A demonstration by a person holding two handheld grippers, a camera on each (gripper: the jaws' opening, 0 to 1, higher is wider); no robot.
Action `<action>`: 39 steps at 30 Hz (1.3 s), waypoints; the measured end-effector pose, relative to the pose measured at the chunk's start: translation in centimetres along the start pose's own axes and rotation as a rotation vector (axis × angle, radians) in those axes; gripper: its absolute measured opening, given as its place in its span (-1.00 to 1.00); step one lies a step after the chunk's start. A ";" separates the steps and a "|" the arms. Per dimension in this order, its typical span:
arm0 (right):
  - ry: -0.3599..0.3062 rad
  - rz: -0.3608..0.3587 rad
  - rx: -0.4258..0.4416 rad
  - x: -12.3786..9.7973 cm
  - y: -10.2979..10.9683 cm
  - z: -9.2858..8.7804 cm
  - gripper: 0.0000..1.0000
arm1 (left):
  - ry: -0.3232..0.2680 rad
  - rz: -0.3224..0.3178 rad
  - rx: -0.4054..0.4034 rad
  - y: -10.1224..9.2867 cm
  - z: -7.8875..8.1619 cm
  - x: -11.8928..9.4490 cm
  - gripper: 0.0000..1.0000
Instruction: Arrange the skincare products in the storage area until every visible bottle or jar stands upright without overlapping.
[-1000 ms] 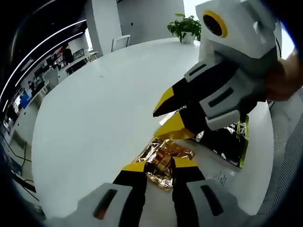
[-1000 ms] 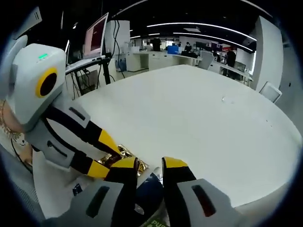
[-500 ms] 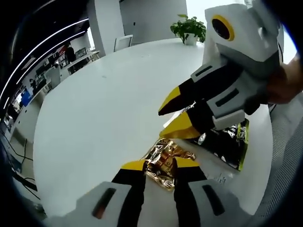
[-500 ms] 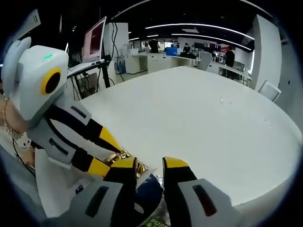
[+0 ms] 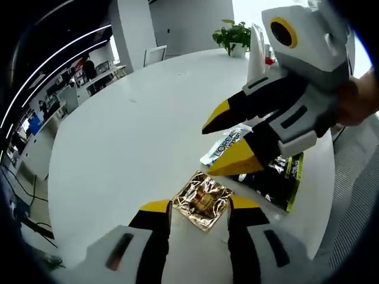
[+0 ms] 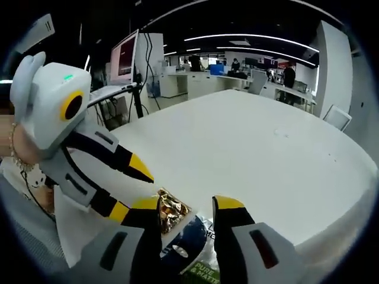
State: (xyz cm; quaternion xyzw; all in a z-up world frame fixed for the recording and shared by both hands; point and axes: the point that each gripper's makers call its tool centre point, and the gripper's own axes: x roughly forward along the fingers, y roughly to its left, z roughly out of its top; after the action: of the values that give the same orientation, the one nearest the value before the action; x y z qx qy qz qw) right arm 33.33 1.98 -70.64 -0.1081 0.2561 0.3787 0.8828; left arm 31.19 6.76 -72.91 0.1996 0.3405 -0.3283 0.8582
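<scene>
Skincare sachets, a gold one point(image 5: 203, 200) between our released left tongs point(image 5: 200, 208) and a dark one point(image 5: 273, 180) at 3 o'clock, lie flat on the desk point(image 5: 130, 136); right tongs point(image 5: 228, 137), also released, risk snagging overlapping foil.

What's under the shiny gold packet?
The gold packet lies flat on the white table, apart from the black packet beside it. The table shows all round it; anything beneath is covered.
</scene>
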 end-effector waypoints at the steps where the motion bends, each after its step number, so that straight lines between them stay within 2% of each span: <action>1: -0.003 -0.002 -0.005 -0.3 0.1 0.0 -0.28 | -0.002 0.001 -0.001 -0.1 0.1 -0.3 -0.14; 5: -0.026 0.012 -0.007 -2.0 0.8 0.3 -0.15 | -0.009 0.002 -0.011 -0.4 0.0 -1.1 -0.01; 8: -0.055 0.054 0.023 -3.4 2.0 0.7 0.04 | -0.005 0.001 -0.007 -1.4 0.2 -2.1 0.16; 12: -0.074 0.091 -0.010 -5.1 3.3 1.0 0.29 | -0.016 -0.010 -0.026 -2.2 0.1 -3.0 0.28; 15: -0.101 0.110 -0.025 -7.0 4.2 1.4 0.46 | -0.031 -0.032 -0.078 -3.4 0.3 -4.2 0.40; 18: -0.115 0.102 -0.031 -8.5 4.3 1.5 0.59 | -0.063 -0.063 -0.146 -4.5 0.3 -5.1 0.64; 25: -0.160 0.060 -0.016 -12.7 3.7 1.3 0.79 | -0.074 -0.060 -0.168 -6.3 -0.3 -7.9 0.76; 32: -0.171 -0.014 0.035 -16.7 1.9 -0.6 0.99 | -0.081 -0.048 -0.206 -7.2 -1.6 -9.5 0.89; 35: -0.168 -0.047 0.067 -18.2 0.7 -1.8 0.99 | -0.107 -0.047 -0.231 -7.6 -1.6 -10.4 0.98; 39: -0.168 -0.091 0.104 -20.2 -0.6 -3.0 0.99 | -0.124 -0.030 -0.254 -7.6 -2.1 -11.2 0.98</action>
State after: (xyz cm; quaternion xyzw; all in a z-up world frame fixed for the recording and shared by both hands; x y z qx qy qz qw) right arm 20.88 -12.02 -62.42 -0.0414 0.1952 0.3322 0.9219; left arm 18.70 7.35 -67.26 0.0635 0.3285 -0.3069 0.8910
